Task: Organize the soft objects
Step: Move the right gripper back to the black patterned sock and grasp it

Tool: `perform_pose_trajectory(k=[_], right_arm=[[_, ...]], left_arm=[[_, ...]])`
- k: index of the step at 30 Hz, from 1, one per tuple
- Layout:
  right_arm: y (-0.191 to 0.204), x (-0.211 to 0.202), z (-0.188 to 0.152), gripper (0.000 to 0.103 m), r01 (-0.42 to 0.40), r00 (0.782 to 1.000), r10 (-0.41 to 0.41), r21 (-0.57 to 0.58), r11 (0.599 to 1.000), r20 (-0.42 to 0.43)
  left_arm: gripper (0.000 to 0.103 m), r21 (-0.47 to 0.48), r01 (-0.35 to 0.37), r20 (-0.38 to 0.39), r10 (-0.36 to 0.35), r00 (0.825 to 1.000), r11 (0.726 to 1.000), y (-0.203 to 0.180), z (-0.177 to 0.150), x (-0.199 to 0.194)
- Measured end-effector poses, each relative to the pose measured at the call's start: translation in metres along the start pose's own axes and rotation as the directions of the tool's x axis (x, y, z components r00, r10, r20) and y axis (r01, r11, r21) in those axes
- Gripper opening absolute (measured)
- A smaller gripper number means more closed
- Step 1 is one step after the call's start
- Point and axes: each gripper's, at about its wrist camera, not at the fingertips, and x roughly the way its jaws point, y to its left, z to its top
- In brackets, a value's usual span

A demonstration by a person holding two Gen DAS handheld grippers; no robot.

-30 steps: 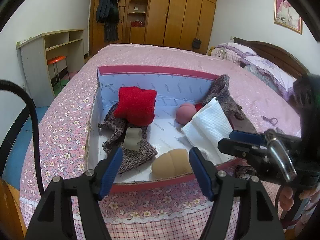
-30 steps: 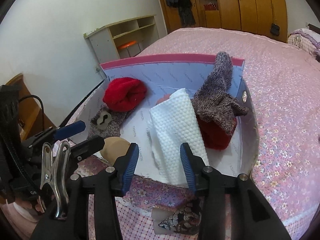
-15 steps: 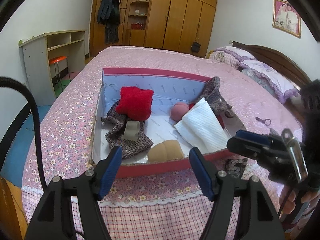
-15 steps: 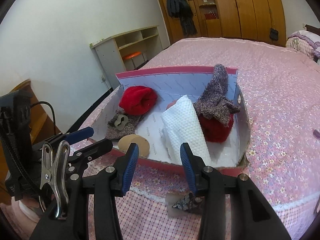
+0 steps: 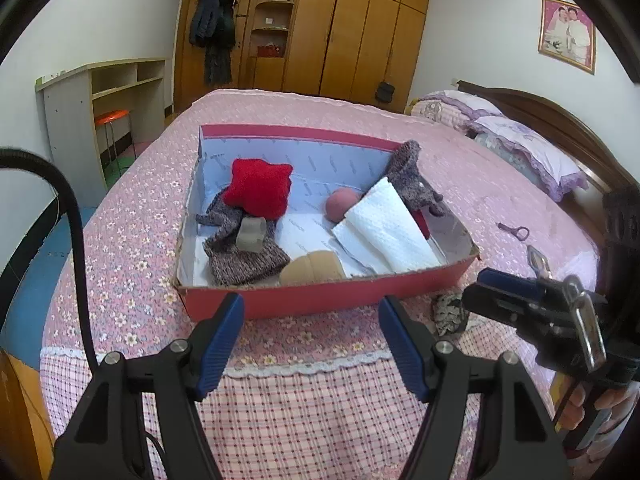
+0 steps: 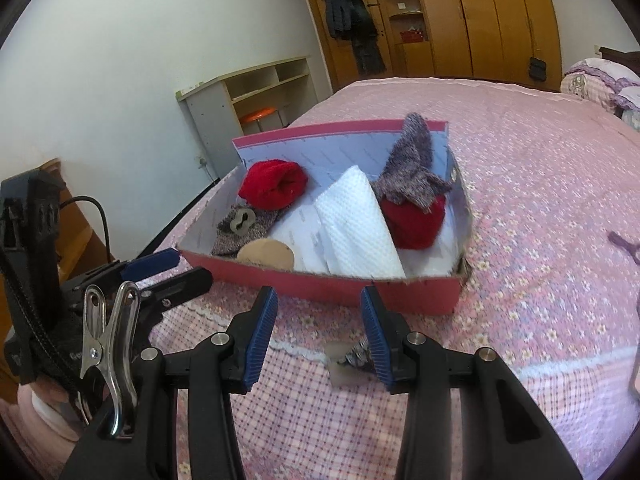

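A red cardboard box sits on the pink bed. Inside lie a red knit hat, grey knit pieces, a white towel, a pink ball, a tan pad and a second red hat. My left gripper is open and empty in front of the box. My right gripper is open and empty, above a small patterned cloth on the bedspread.
Pillows and a wooden headboard are at the right. A purple item lies on the bed beyond the box. A shelf unit with an orange stool and wooden wardrobes stand behind.
Both grippers have pulled back from the box toward the near bed edge. The box contents have not moved. Both grippers stay open and empty.
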Motion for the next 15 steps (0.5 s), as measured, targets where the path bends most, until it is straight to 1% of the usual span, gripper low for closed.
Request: perform_pose_trajectory(k=[9,15], right_arm=[[-0.01,-0.015,-0.029,0.044,0.06,0.998,-0.06,0.009,0.998,0.003],[-0.024,-0.01,-0.036,0.044,0.086,0.996,-0.085,0.042,0.995,-0.023]], left_arm=[[0.073,0.011,0.016,-0.027,-0.015,1.0,1.0,-0.01,-0.014,0.002],[0.073,0.019,0.018,-0.054,-0.017,0.998,1.0,-0.015,-0.023,0.01]])
